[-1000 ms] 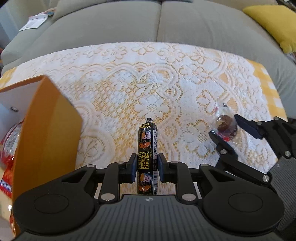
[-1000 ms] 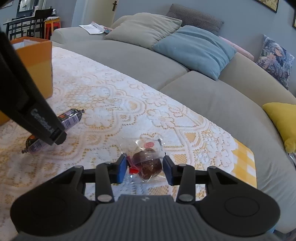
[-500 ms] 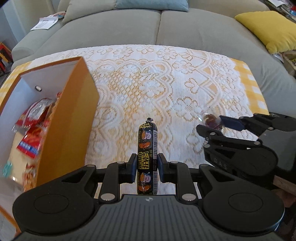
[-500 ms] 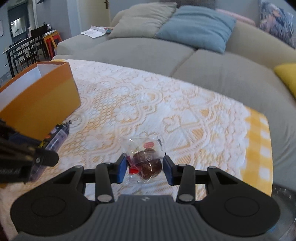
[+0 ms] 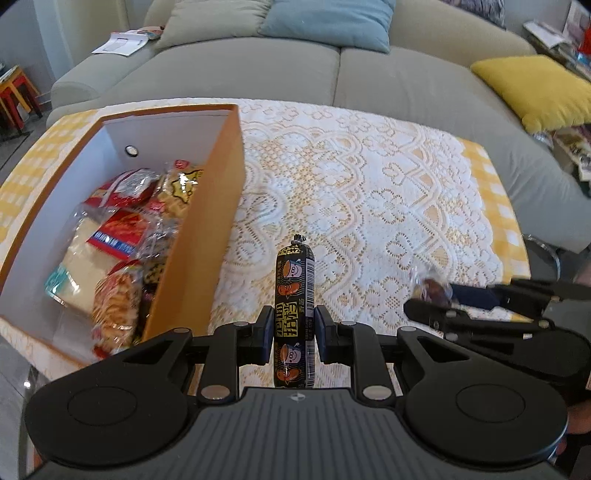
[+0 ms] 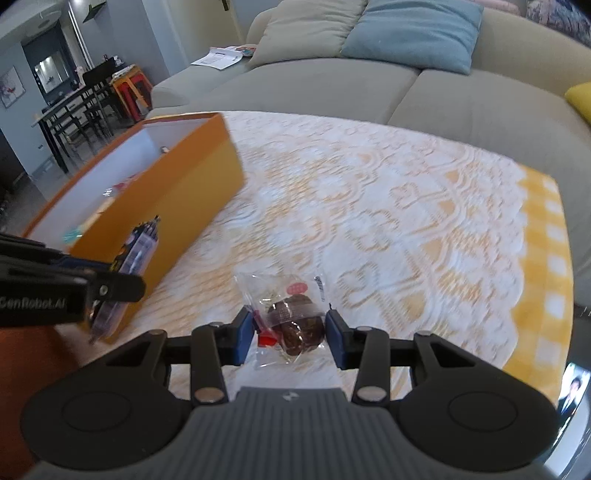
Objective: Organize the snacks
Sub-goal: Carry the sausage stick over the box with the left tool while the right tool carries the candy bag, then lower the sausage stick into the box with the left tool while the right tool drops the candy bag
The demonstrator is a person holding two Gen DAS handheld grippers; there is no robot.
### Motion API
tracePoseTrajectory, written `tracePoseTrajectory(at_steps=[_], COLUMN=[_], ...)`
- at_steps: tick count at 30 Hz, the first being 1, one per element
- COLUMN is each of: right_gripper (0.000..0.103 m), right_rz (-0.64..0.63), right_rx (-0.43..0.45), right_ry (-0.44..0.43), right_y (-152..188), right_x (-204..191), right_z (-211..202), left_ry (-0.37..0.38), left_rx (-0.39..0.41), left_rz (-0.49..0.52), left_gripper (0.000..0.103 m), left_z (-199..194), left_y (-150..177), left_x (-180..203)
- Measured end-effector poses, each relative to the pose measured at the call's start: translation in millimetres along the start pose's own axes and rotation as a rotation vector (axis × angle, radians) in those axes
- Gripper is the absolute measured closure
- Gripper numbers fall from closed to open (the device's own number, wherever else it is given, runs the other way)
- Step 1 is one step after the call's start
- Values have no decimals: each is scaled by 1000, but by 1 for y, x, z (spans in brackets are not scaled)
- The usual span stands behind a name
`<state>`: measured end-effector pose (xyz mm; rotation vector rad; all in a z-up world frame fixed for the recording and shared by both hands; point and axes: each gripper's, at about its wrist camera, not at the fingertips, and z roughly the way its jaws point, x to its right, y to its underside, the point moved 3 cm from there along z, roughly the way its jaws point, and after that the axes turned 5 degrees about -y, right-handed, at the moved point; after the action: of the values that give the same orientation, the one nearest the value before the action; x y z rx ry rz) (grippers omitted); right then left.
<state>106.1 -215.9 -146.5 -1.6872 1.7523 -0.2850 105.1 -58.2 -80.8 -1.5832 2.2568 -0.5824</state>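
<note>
Both grippers rose carrying one sausage, one pastry.

A grey-green sofa stands behind the worktop, which carries a white lace cloth over yellow check fabric. Cushions on the sofa: beige, blue, yellow. Papers lie on the armrest. A dark dining table with chairs and blue-grey walls appear at far left.
</note>
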Motion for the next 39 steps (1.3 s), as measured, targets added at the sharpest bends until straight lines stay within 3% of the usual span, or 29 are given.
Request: tracePoseTrajectory(at_steps=[9, 16, 23, 29, 39], right_gripper=[63, 62, 62, 63, 62], right_rz=[62, 63, 6, -169, -416], right_rx=[34, 34, -8, -68, -245], right_ry=[-125, -271, -384, -352, -242], right_y=[-7, -38, -76, -105, -123], right_x=[-46, -96, -144, -183, -193], right_z=[-21, -15, 8, 43, 107], left_ry=[80, 44, -42, -111, -105], left_rx=[81, 91, 21, -45, -196], left_rz=[-146, -210, -163, -63, -56], left_gripper=[78, 78, 78, 78, 78], left_z=[-40, -54, -43, -19, 44], left_y=[4, -11, -34, -47, -43], left_x=[-49, -101, -147, -165, -185])
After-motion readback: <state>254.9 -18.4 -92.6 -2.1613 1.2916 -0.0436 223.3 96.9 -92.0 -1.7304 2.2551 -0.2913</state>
